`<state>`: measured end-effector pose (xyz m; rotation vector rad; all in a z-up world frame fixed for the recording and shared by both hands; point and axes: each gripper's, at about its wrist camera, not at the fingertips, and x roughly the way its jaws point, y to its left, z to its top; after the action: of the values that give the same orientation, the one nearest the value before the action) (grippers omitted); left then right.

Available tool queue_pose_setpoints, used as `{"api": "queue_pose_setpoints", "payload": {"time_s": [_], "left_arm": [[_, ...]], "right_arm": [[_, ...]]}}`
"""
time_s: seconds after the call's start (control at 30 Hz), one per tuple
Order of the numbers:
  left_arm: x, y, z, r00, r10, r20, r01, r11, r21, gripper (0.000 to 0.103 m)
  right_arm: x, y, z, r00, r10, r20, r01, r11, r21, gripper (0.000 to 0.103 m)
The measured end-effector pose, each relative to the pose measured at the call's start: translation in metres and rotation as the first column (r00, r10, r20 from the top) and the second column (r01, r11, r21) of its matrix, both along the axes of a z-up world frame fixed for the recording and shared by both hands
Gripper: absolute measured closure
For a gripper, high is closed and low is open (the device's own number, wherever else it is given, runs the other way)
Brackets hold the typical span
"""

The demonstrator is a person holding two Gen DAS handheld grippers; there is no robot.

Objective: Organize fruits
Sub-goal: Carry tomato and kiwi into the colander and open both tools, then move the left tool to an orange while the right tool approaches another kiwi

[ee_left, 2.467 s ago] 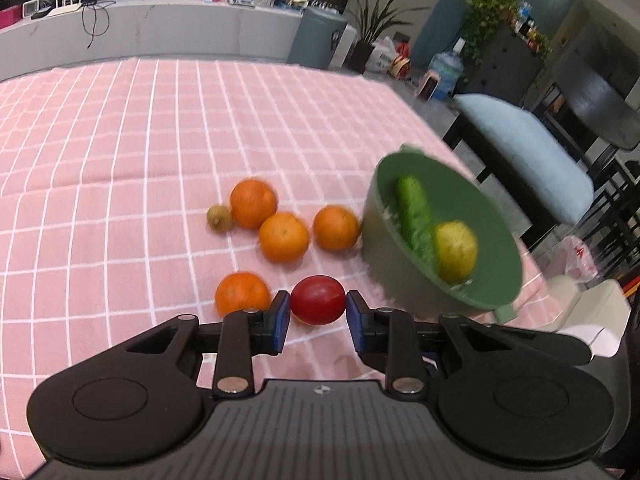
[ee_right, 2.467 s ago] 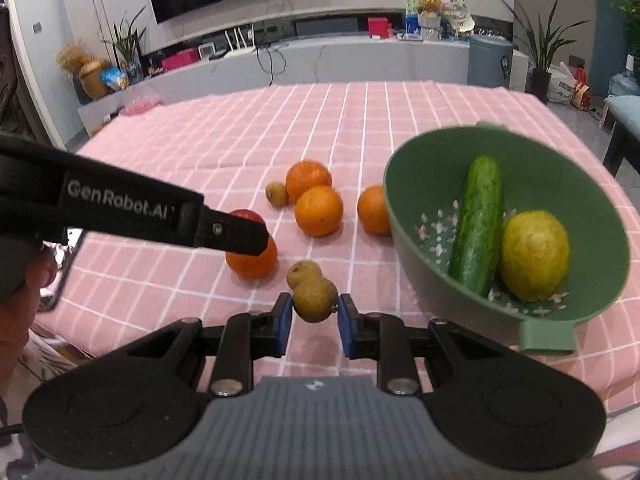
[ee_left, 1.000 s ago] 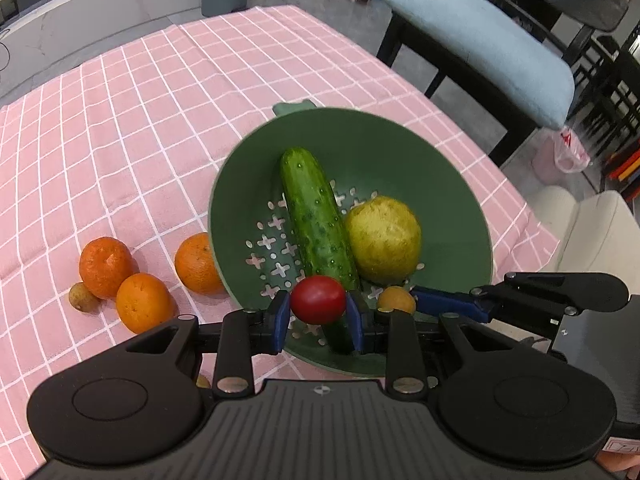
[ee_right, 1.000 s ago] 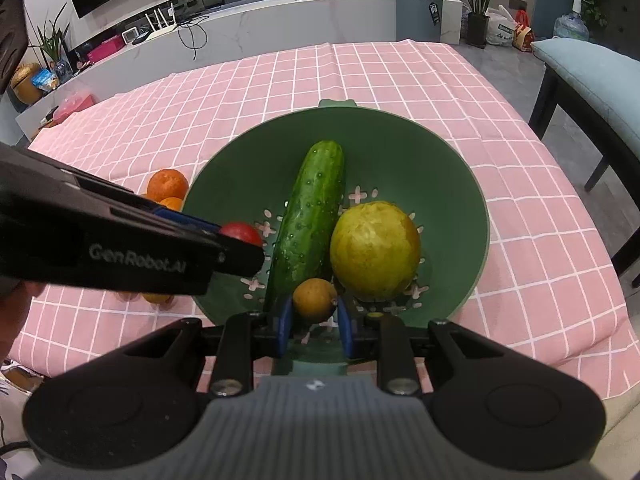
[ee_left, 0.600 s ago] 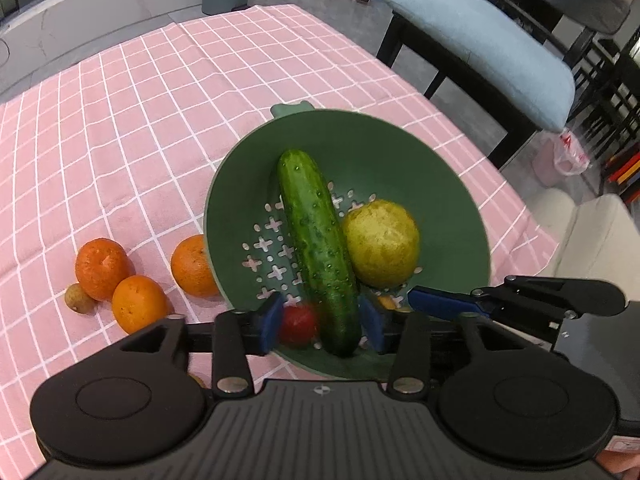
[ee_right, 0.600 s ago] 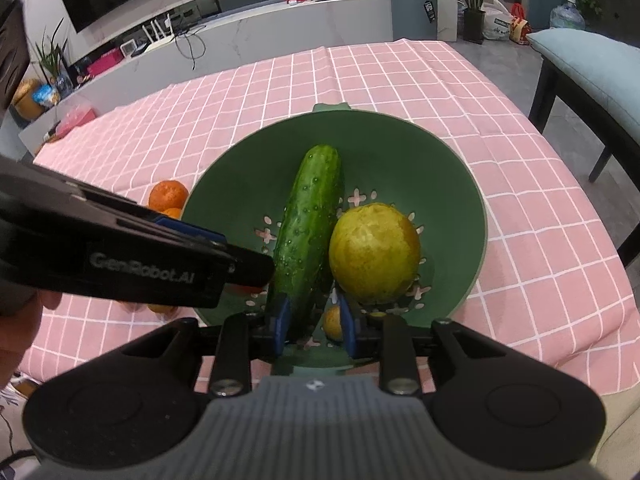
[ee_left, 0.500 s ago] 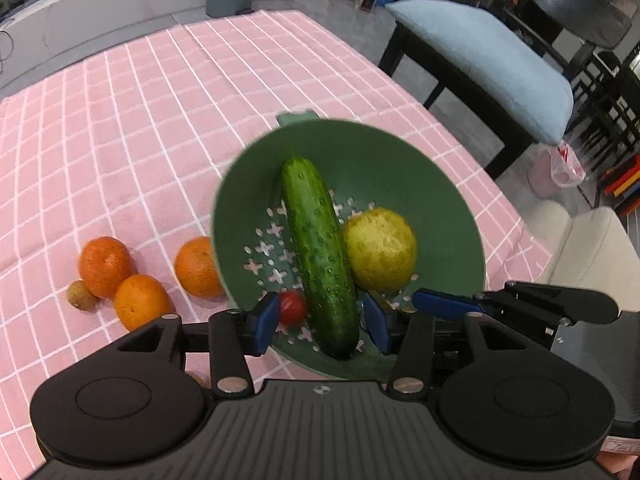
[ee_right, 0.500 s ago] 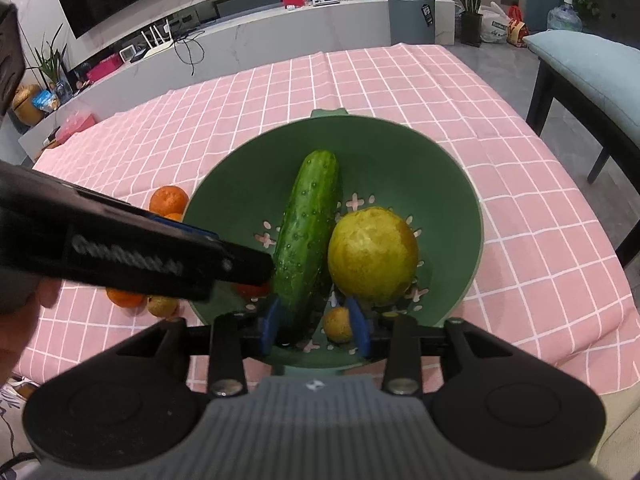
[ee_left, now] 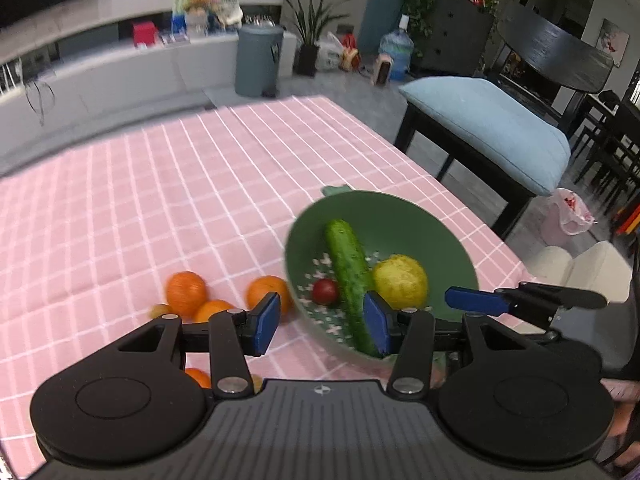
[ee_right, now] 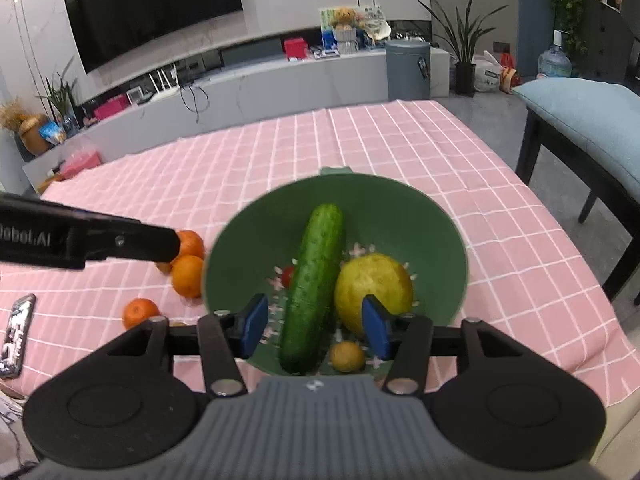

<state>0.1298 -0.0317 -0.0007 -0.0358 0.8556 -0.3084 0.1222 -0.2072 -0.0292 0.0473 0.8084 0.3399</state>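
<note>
A green colander bowl (ee_left: pixel 440 236) (ee_right: pixel 400 208) stands on the pink checked tablecloth. In it lie a cucumber (ee_left: pixel 348 268) (ee_right: pixel 316 280), a yellow pear (ee_left: pixel 400 280) (ee_right: pixel 374 286), a red tomato (ee_left: pixel 325 291) (ee_right: pixel 286 276) and a small brown fruit (ee_right: pixel 346 356). My left gripper (ee_left: pixel 322 324) is open and empty, above the bowl's near-left rim. My right gripper (ee_right: pixel 314 326) is open and empty, above the bowl's near edge. Several oranges (ee_left: pixel 186 290) (ee_right: pixel 188 276) and a small brown fruit (ee_left: pixel 160 311) lie left of the bowl.
A phone (ee_right: pixel 18 336) lies at the table's left edge. A bench with a light blue cushion (ee_left: pixel 488 132) stands right of the table. The tablecloth (ee_left: pixel 160 184) stretches beyond the bowl. The other gripper's arm crosses each view (ee_right: pixel 88 240) (ee_left: pixel 520 300).
Both grippers opened over the bowl: the left dropped the tomato, the right dropped the small brown fruit. Both have since pulled back and up, jaws wider.
</note>
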Motion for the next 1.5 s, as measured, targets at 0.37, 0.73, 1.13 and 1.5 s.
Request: {"api": "queue_pose_setpoints", "payload": {"time_s": [0.37, 0.73, 1.13, 1.5], "left_arm": [[-0.036, 0.043, -0.013, 0.999, 0.014, 0.038, -0.017, 0.997, 0.081, 0.046], [-0.049, 0.089, -0.044, 0.996, 0.086, -0.034, -0.085, 0.996, 0.020, 0.046], [-0.040, 0.100, -0.078, 0.989, 0.124, -0.076, -0.128, 0.990, -0.057, 0.043], [-0.025, 0.106, -0.101, 0.984, 0.153, -0.089, -0.162, 0.980, -0.113, 0.042]], "right_arm": [[-0.034, 0.051, -0.004, 0.986, 0.129, 0.107, -0.130, 0.991, 0.008, 0.052], [-0.036, 0.094, -0.018, 0.964, 0.251, 0.088, -0.243, 0.966, -0.092, 0.053], [-0.031, 0.127, -0.047, 0.941, 0.334, 0.061, -0.317, 0.929, -0.193, 0.062], [-0.017, 0.140, -0.064, 0.952, 0.305, 0.010, -0.297, 0.934, -0.200, 0.067]]}}
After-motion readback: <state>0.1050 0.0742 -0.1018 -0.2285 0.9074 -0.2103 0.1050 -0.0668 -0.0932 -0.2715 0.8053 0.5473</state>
